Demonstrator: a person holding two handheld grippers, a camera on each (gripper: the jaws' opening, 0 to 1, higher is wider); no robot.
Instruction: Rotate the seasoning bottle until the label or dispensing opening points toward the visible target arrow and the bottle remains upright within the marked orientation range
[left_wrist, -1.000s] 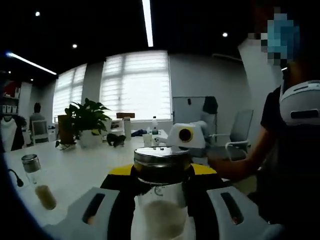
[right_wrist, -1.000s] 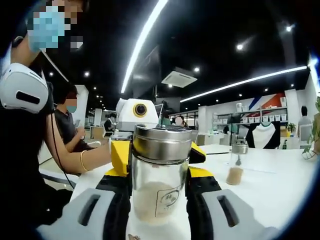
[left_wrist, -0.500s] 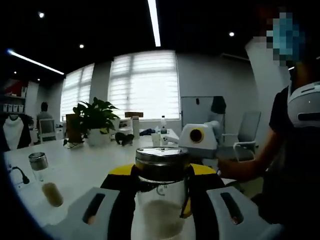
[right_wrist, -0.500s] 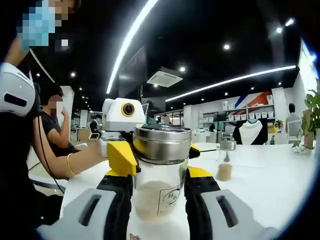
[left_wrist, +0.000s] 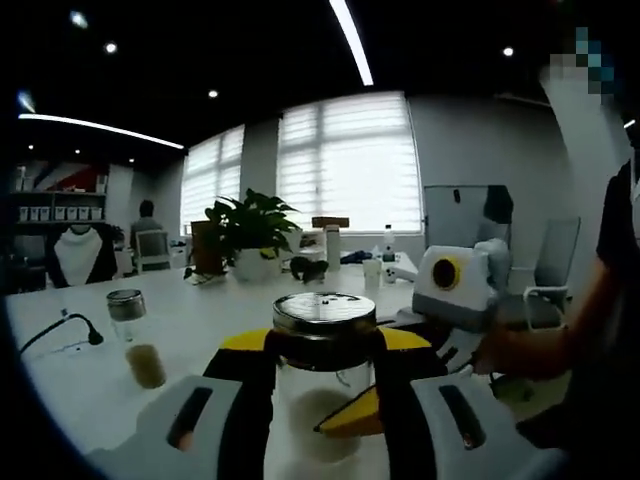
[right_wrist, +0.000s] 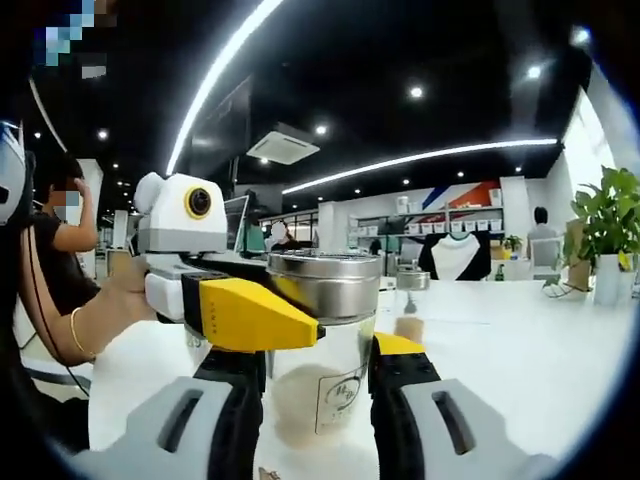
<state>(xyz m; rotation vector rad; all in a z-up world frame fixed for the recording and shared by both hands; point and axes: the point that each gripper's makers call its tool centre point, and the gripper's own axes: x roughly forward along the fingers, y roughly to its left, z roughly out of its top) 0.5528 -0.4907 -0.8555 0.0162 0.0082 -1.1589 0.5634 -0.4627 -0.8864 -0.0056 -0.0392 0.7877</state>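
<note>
The seasoning bottle (left_wrist: 322, 385) (right_wrist: 320, 385) is clear glass with a steel lid (right_wrist: 323, 285) and pale powder in its lower part. It stands upright on the white table (left_wrist: 190, 330). Its printed label (right_wrist: 341, 392) faces the right gripper view. My left gripper (left_wrist: 322, 400) is shut on the bottle, its jaws against both sides. My right gripper (right_wrist: 318, 405) is shut on the same bottle. In the right gripper view the left gripper's yellow finger (right_wrist: 250, 315) comes in from the left and touches the glass. In the left gripper view the right gripper's yellow finger (left_wrist: 352, 415) shows through the glass.
A second small steel-lidded bottle (left_wrist: 138, 340) (right_wrist: 408, 312) stands farther off on the table. A black cable (left_wrist: 62, 328) lies near it. A potted plant (left_wrist: 250, 225) (right_wrist: 605, 220) stands at the far edge. A person's hand (left_wrist: 520, 350) holds the right gripper. Other people sit behind.
Both views have swung. The left gripper has come round the bottle to the left side of the right gripper view. The label keeps its place there.
</note>
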